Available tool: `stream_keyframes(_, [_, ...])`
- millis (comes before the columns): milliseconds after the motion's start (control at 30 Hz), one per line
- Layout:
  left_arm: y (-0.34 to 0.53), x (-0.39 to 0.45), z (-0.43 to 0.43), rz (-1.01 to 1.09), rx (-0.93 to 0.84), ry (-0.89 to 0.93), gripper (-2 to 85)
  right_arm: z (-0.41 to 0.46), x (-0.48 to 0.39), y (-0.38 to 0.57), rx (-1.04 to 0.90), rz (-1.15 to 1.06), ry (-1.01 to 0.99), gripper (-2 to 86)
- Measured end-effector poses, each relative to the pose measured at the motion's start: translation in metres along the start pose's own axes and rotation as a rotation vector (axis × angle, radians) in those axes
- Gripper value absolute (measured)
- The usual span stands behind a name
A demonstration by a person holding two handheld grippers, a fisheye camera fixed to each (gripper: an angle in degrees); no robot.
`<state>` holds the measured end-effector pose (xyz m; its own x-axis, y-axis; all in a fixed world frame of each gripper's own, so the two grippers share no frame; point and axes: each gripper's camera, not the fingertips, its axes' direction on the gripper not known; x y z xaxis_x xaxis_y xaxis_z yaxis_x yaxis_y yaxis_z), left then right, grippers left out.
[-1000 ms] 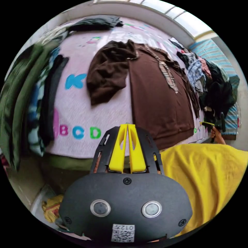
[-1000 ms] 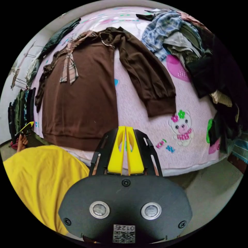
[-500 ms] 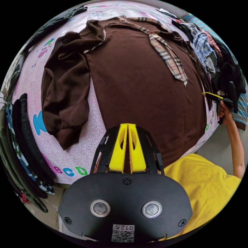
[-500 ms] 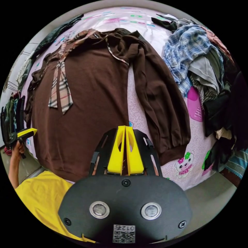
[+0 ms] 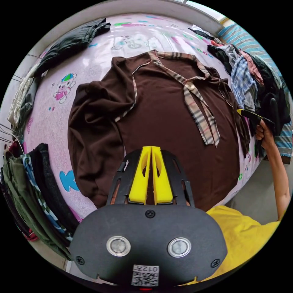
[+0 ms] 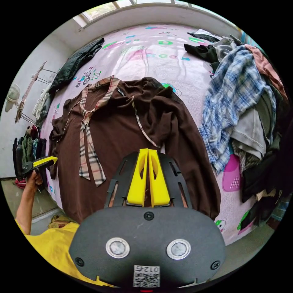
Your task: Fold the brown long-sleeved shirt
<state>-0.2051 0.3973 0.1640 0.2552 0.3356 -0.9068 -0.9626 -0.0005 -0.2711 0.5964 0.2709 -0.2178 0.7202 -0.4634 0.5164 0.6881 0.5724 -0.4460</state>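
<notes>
Brown shirt (image 5: 171,122) flat on pink sheet (image 5: 91,67), both grippers closed above

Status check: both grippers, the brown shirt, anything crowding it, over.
Left gripper shut, empty, above the shirt. Right gripper shut, empty. Brown long-sleeved shirt with plaid collar flat on pink printed bedsheet, unfolded. Heap of mixed clothes close beside one sleeve.

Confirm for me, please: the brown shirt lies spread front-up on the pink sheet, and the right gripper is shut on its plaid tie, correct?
Not quite. The brown shirt does lie spread front-up on the pink sheet, but the right gripper holds nothing. In the right gripper view its jaws are closed together above the shirt's body, beside the sleeve, and the plaid tie lies free, well off to the side.
</notes>
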Motion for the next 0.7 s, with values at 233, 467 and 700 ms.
stream_keyframes(233, [-0.033,0.003,0.023,0.004,-0.126,-0.033,0.0,0.021,0.011,-0.045,-0.093,0.012,0.06,0.0])
stream_keyframes(467, [-0.03,-0.008,0.011,-0.023,-0.087,0.031,0.1,0.003,0.026,-0.053,-0.063,0.04,0.067,0.0])
stream_keyframes(700, [0.001,-0.017,-0.038,0.015,0.025,0.054,0.3,-0.053,0.013,-0.028,0.06,0.061,-0.019,-0.1])
